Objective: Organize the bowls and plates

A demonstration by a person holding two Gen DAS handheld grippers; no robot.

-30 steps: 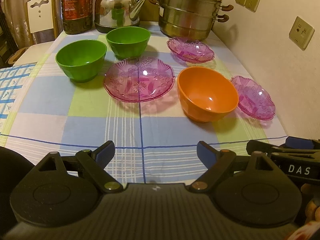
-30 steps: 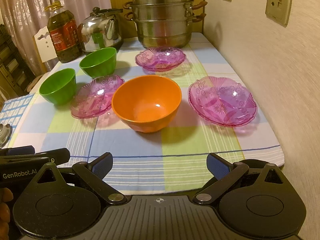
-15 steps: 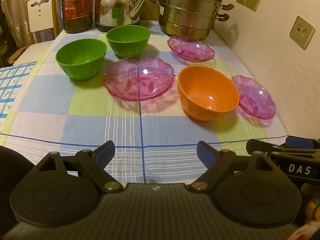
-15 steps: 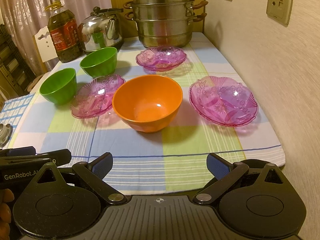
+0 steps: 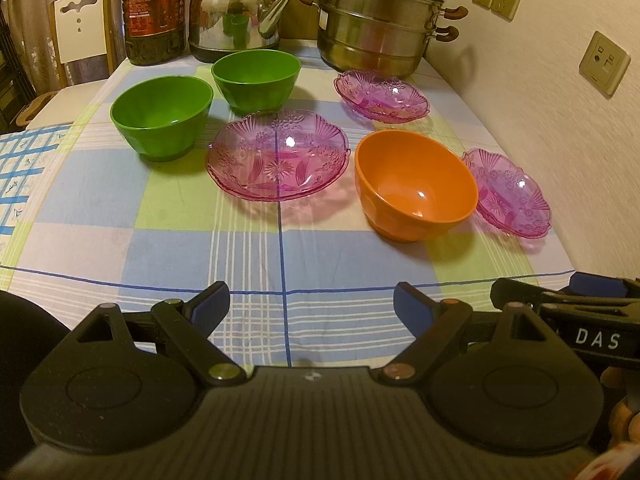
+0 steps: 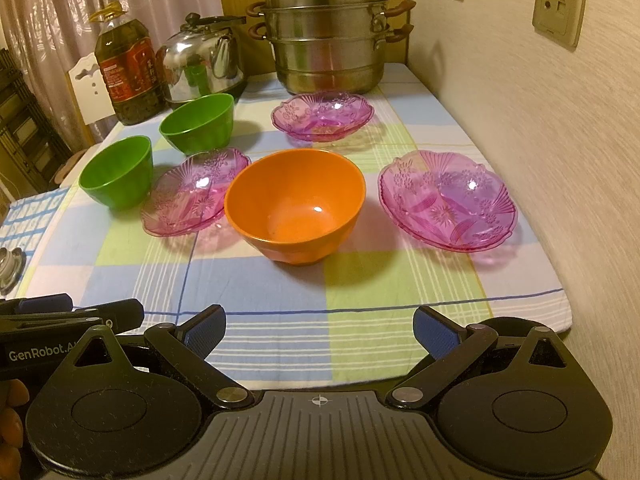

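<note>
Orange plastic bowl (image 6: 295,205) lies at 12 o'clock from the wide-open, empty right gripper (image 6: 319,332), nearer than the equally open, empty left gripper (image 5: 311,307).

Quick count from my feeds: three bowls total, two green ones (near green bowl (image 5: 162,118), far green bowl (image 5: 256,80)) plus one orange bowl (image 5: 416,190). Three pink glass plates too: middle plate (image 5: 278,154) at about 12 o'clock, back plate (image 5: 382,96) around 1, right-edge plate (image 5: 506,192) near 2. Along the back I count one steamer pot (image 5: 378,20), one kettle (image 5: 236,14), one oil bottle (image 5: 154,8).
</note>
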